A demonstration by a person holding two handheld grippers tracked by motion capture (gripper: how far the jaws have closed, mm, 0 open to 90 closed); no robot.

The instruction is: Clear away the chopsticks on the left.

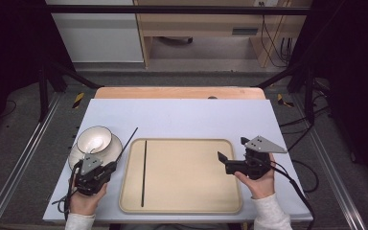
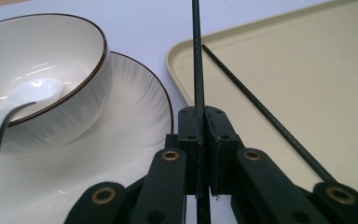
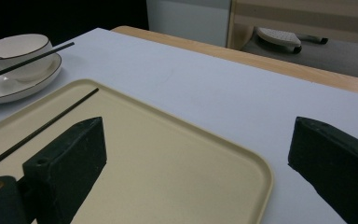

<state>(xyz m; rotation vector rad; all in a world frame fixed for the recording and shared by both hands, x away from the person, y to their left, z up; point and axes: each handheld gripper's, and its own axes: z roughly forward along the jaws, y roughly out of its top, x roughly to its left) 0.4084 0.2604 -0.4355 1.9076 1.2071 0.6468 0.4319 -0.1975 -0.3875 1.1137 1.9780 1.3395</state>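
Observation:
My left gripper (image 1: 112, 165) (image 2: 204, 116) is shut on a thin black chopstick (image 1: 127, 143) (image 2: 196, 56), which sticks out past its jaws and slants up over the plate's right edge. A second black chopstick (image 1: 144, 172) (image 2: 261, 109) (image 3: 46, 123) lies lengthwise in the left part of the beige tray (image 1: 187, 175) (image 2: 307, 70) (image 3: 168, 163). My right gripper (image 1: 232, 148) (image 3: 198, 128) hovers open above the tray's right side, with nothing between its fingers.
A white bowl (image 1: 94, 139) (image 2: 42, 60) (image 3: 16, 49) with a dark rim sits on a white plate (image 1: 117, 143) (image 2: 130, 107) (image 3: 9, 91) left of the tray. A white spoon (image 2: 9, 116) rests in the bowl. The table's far edge is bare wood.

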